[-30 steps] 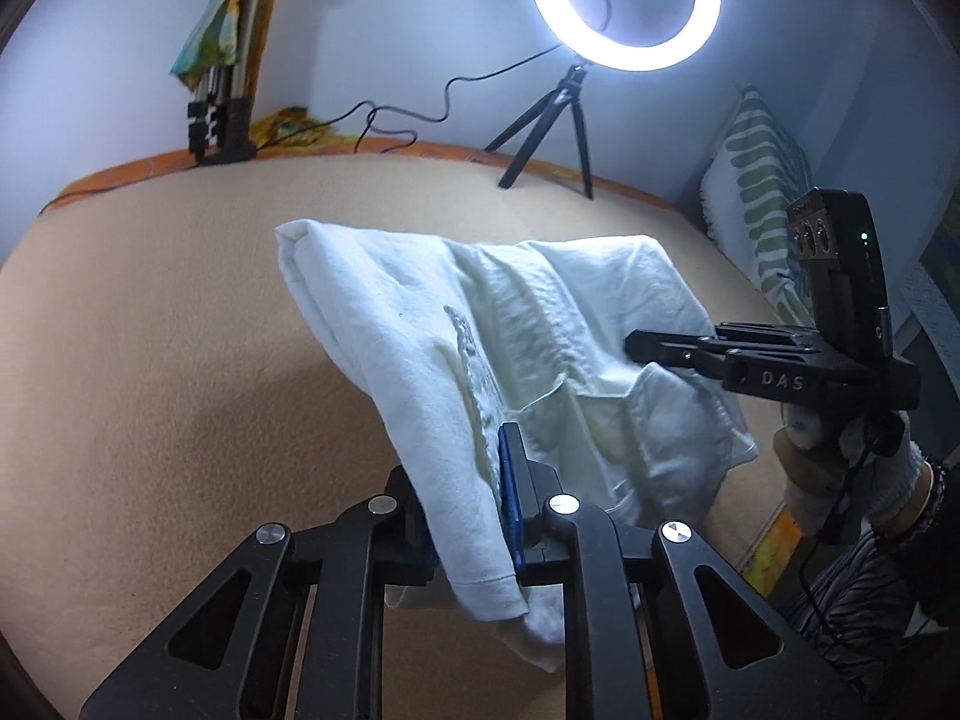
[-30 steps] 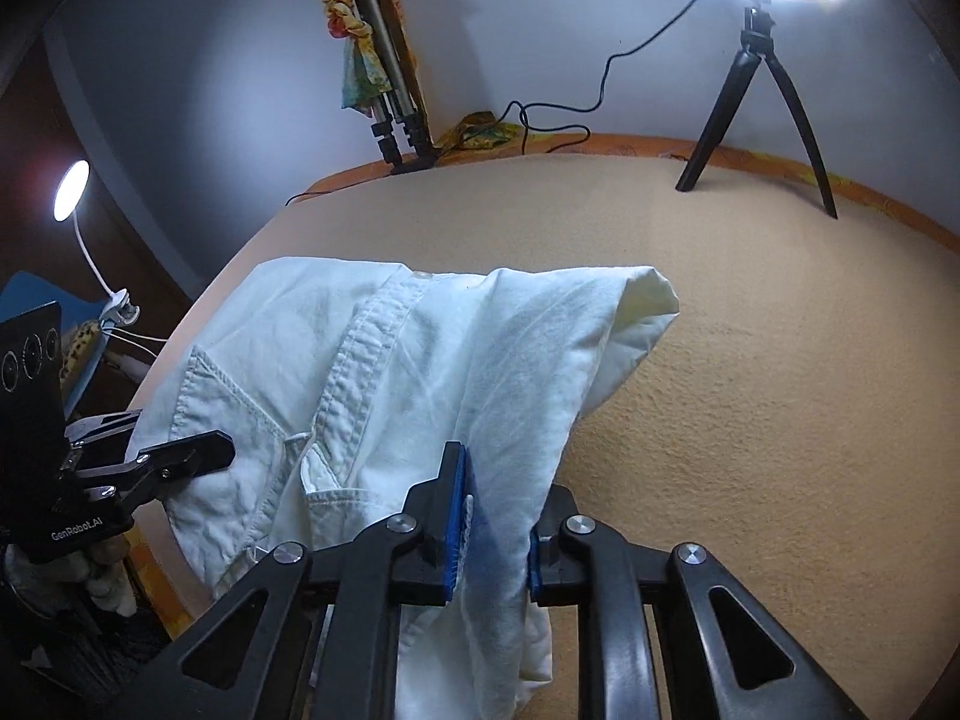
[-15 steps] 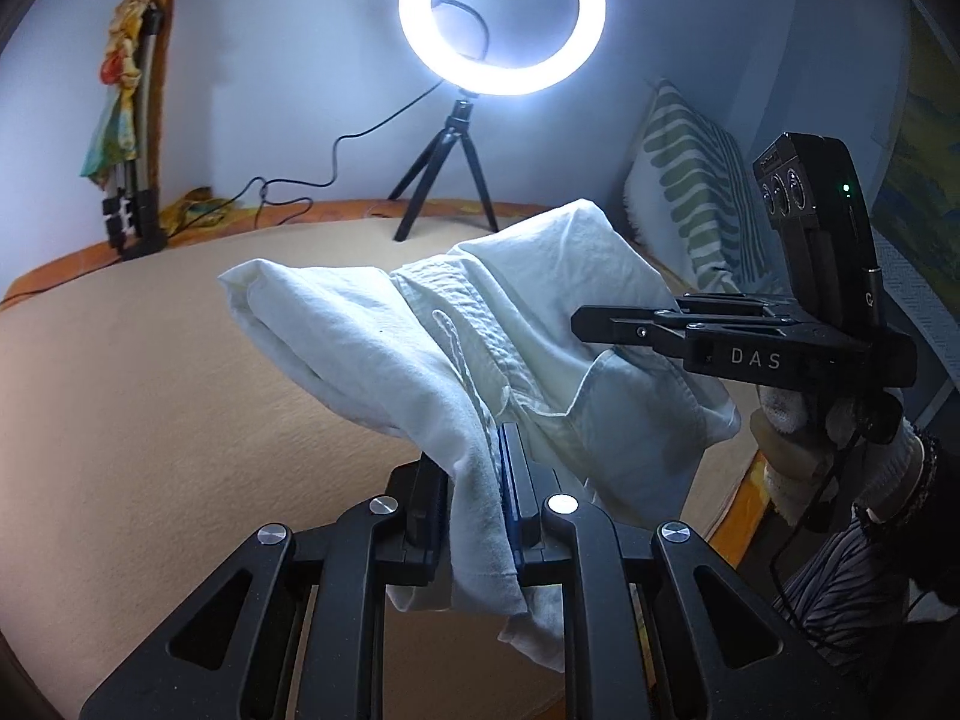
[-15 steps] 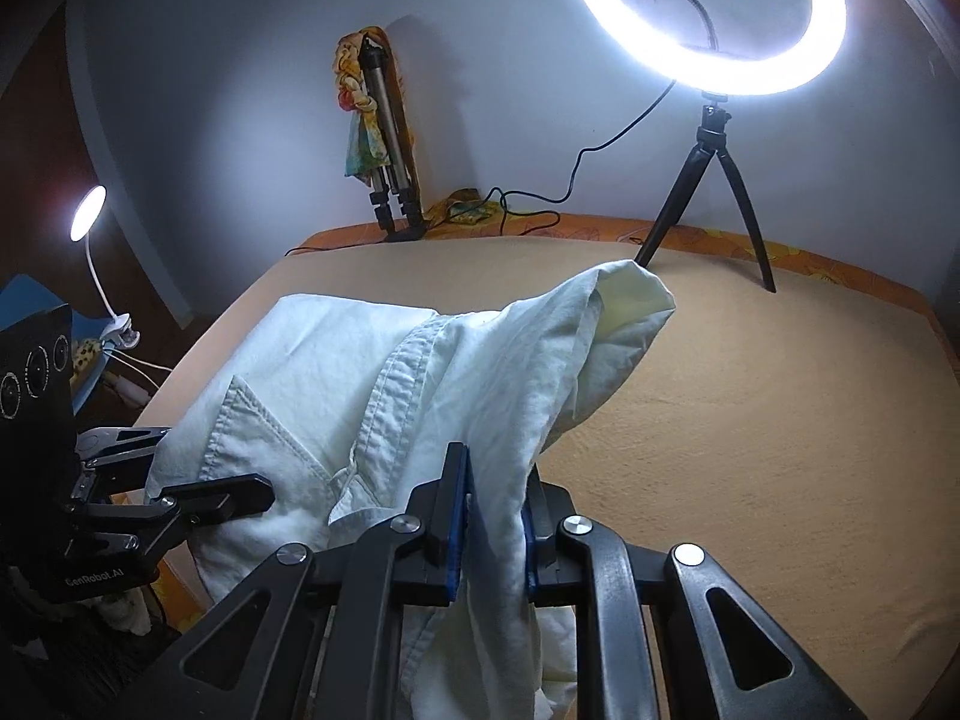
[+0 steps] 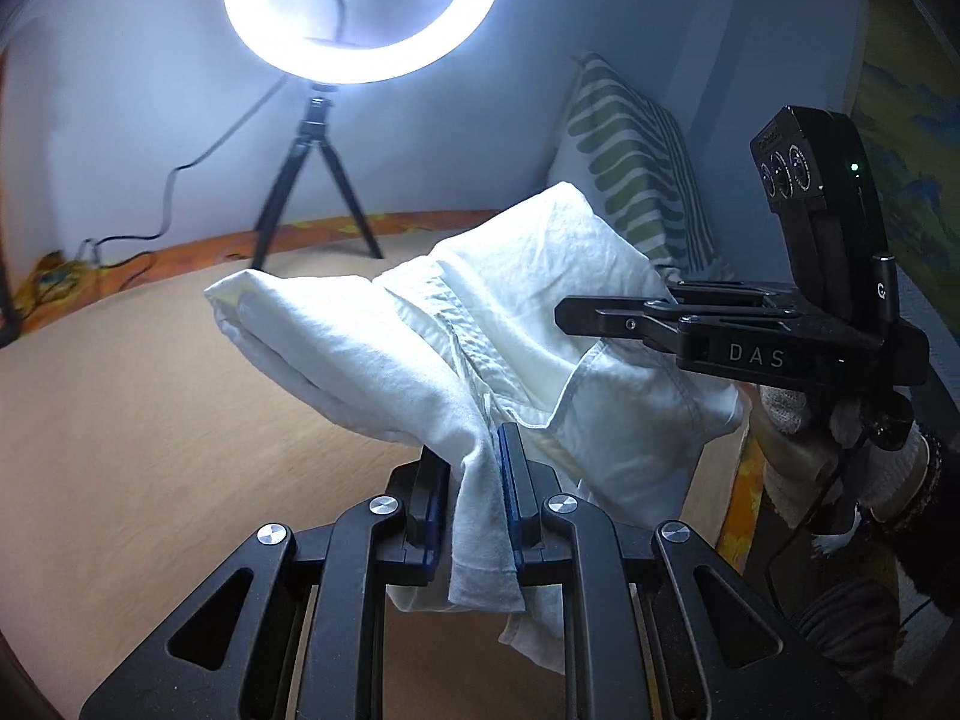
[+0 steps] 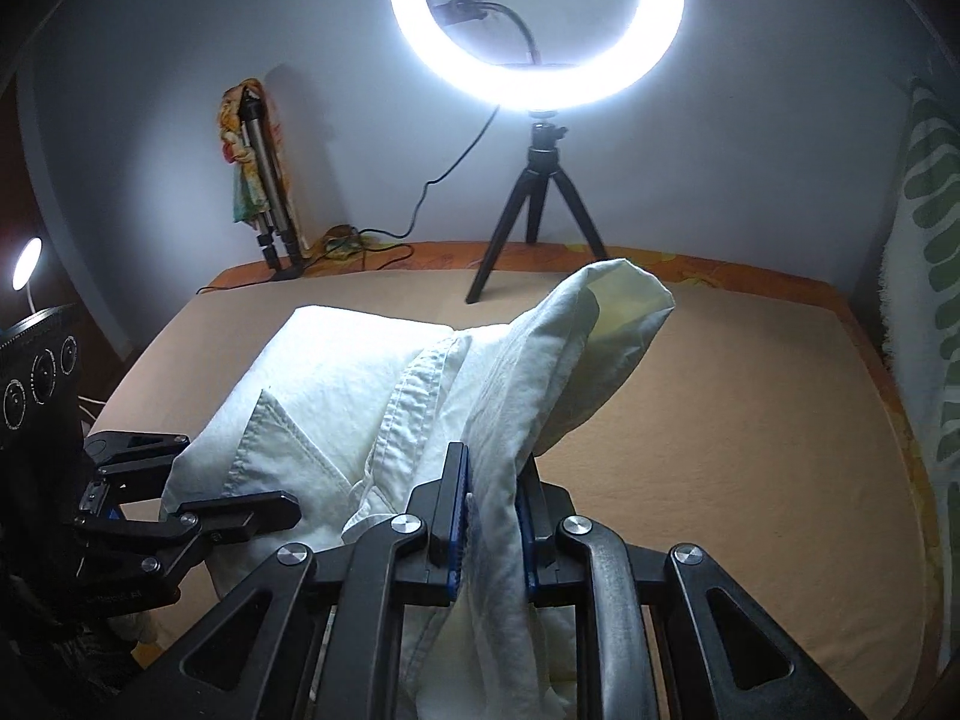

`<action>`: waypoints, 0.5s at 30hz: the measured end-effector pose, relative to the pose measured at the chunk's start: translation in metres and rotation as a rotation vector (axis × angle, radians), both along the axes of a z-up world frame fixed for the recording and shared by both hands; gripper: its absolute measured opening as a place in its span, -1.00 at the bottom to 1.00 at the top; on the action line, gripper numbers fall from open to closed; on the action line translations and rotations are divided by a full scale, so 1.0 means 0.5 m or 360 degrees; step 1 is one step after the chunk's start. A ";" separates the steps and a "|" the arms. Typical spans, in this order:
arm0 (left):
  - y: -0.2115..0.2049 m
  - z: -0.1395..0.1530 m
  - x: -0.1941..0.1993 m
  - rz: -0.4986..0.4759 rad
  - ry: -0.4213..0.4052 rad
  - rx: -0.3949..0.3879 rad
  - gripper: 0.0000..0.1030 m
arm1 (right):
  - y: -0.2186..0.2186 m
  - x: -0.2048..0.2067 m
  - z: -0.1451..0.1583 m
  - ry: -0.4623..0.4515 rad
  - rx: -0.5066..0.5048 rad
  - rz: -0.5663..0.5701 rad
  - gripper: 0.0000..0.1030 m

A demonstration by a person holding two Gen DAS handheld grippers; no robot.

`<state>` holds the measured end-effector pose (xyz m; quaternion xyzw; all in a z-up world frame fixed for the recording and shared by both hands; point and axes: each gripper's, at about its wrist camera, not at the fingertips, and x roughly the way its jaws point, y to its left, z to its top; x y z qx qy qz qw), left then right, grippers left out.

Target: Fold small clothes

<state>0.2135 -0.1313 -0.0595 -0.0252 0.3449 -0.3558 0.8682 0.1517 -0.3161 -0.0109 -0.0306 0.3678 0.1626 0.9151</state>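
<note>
A small white garment (image 5: 456, 330) with a stitched pocket hangs lifted above the tan bed (image 5: 120, 450), stretched between both grippers. My left gripper (image 5: 474, 498) is shut on one bunched edge of it, cloth spilling down between the blue pads. In the right wrist view the same white garment (image 6: 360, 402) runs into my right gripper (image 6: 489, 522), which is shut on another edge. The right gripper (image 5: 624, 324) also shows from the side in the left wrist view, held by a gloved hand (image 5: 786, 414). The left gripper (image 6: 240, 519) appears at the lower left of the right wrist view.
A lit ring light (image 6: 537, 24) on a black tripod (image 6: 540, 204) stands at the bed's far edge, its cable trailing left. A folded tripod with a colourful cloth (image 6: 255, 168) leans on the wall. A green-striped pillow (image 5: 636, 162) stands at the right. A small lamp (image 6: 27, 261) glows far left.
Both grippers have risen and swung toward the ring light, carrying the garment up off the bed. The garment's far corner now stands higher and more bunched.
</note>
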 end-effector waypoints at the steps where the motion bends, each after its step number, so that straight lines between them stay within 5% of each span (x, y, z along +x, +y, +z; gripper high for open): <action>1: -0.015 0.000 0.007 -0.0015 0.0001 -0.0006 -0.72 | -0.018 0.008 0.003 -0.0002 -0.0005 -0.0017 -0.75; 15: -0.249 -0.036 0.178 -0.0094 0.0013 0.0033 -0.72 | -0.198 0.186 0.018 -0.0097 -0.0228 -0.0117 -0.76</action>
